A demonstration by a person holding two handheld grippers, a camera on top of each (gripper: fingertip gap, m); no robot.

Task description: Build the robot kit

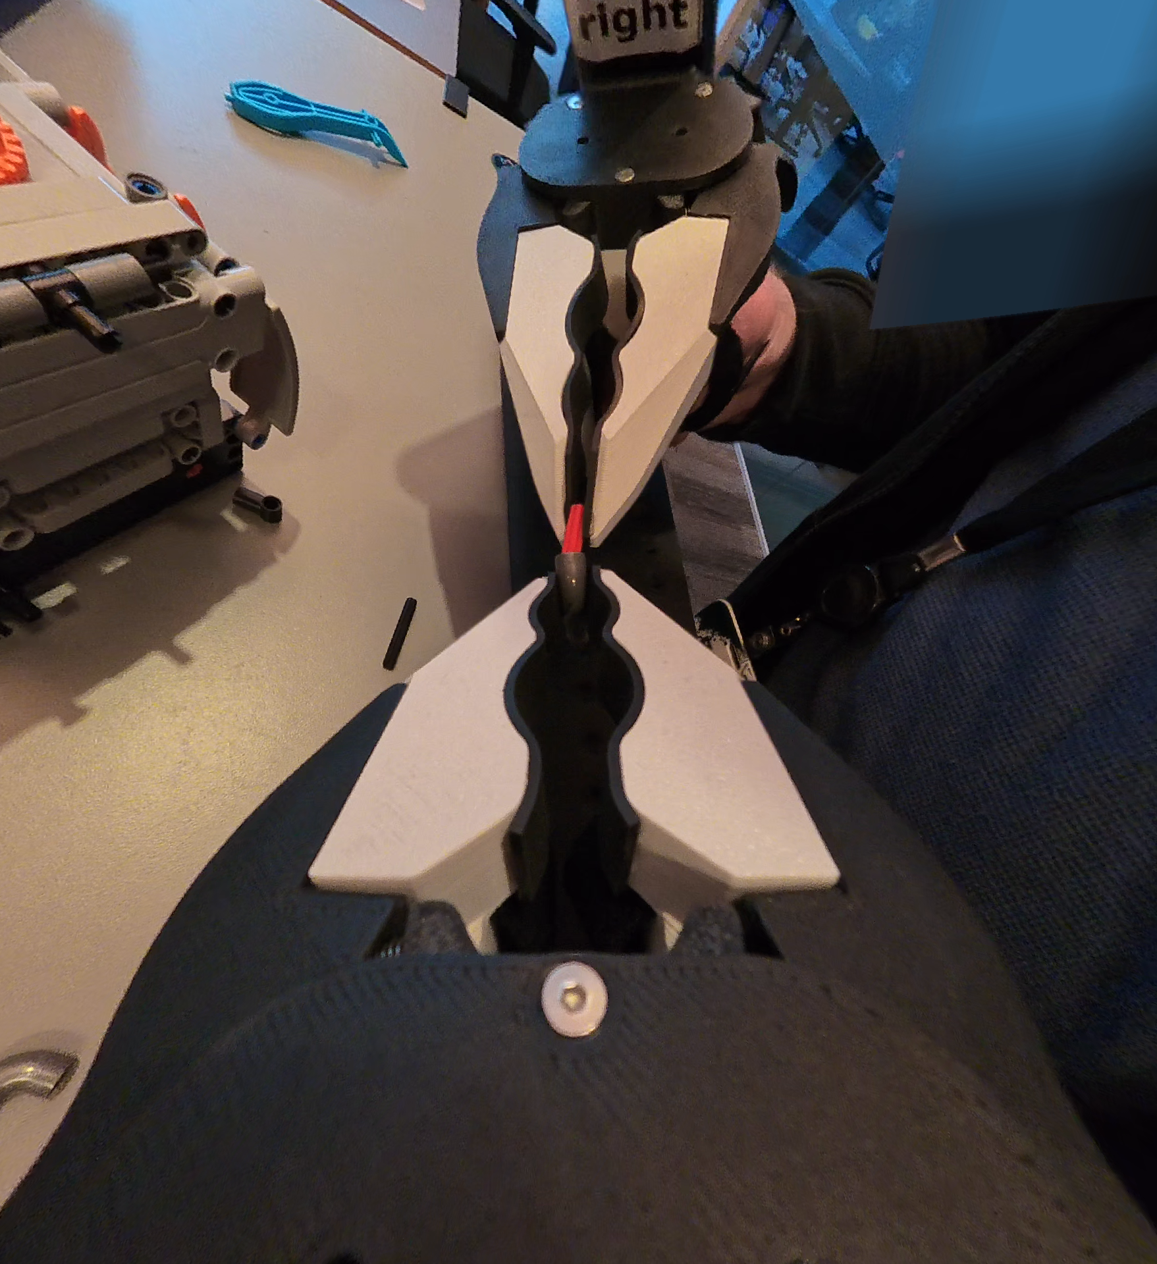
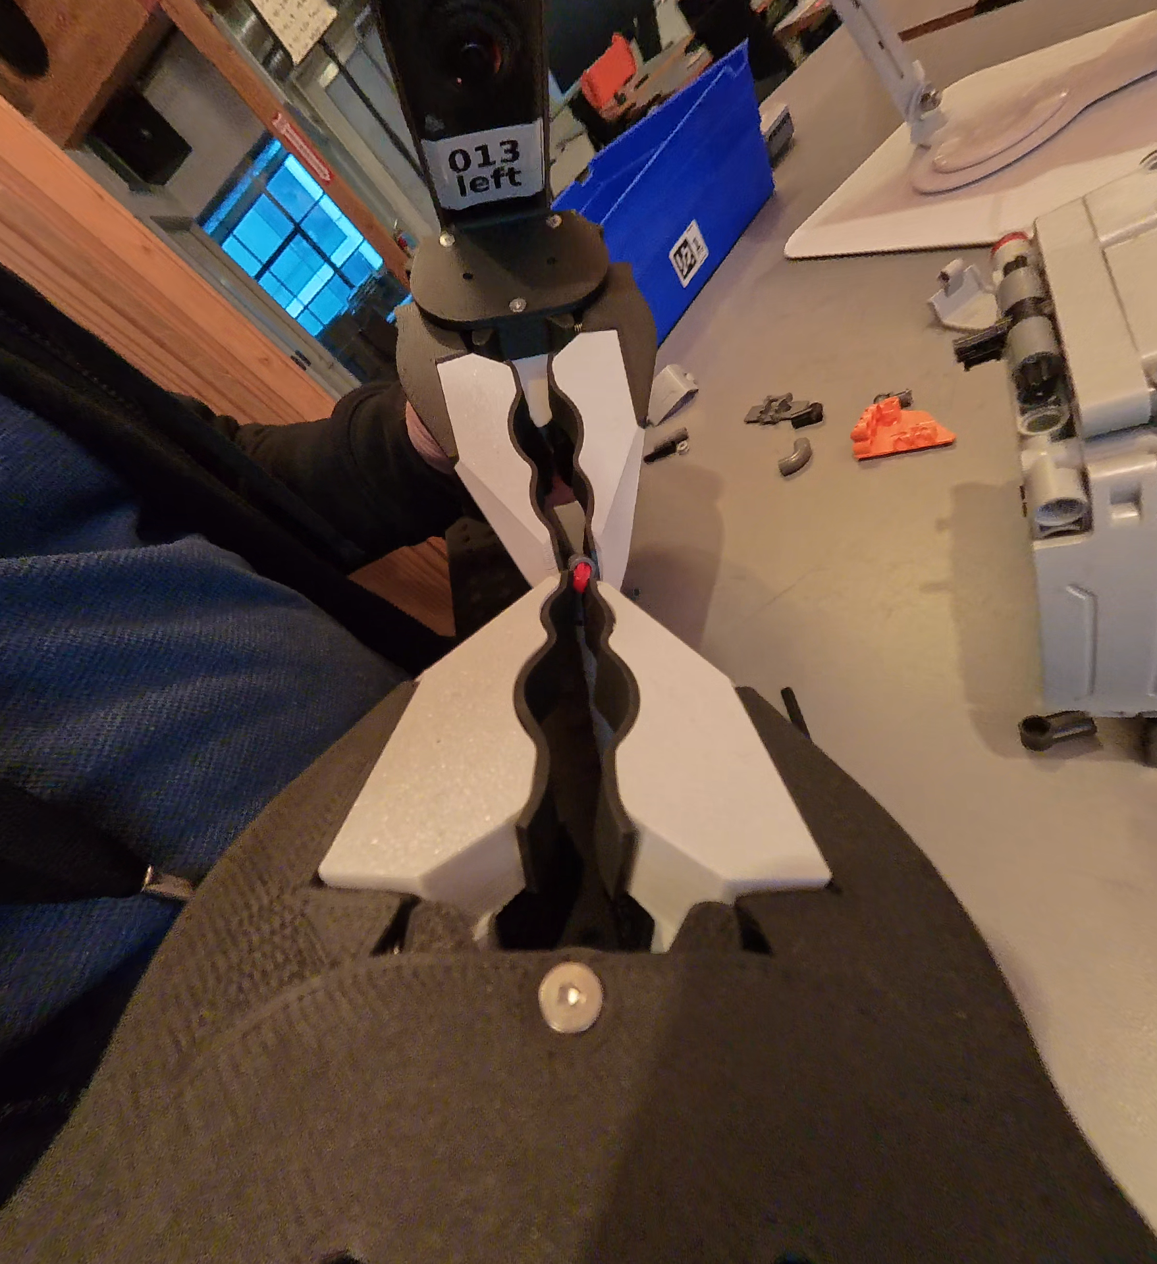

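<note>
slim red plastic pin (image 1: 574,527) runs lengthwise from one gripper to the other, over table edge | right gripper (image 1: 579,530) fingers clamped on its red end; left gripper (image 1: 572,581) fingers clamped on small grey sleeve (image 1: 572,573) at other end | grey block-built model (image 1: 83,383) well apart on grey table (image 1: 356,342)

My left gripper (image 1: 572,581): white fingers w/ black wavy inner edges, black textured body; it pinches a grey piece (image 1: 572,578). My right gripper (image 1: 579,530), upper centre: same white/black, w/ a red pin (image 1: 574,527). Table (image 1: 356,342) pale grey. Brick model (image 1: 83,356) at left: light grey w/ orange bits. Teal tool (image 1: 315,120) upper left. Blue bin (image 2: 678,198), top centre of right wrist view. Sleeve (image 2: 117,650) blue knit.
</note>
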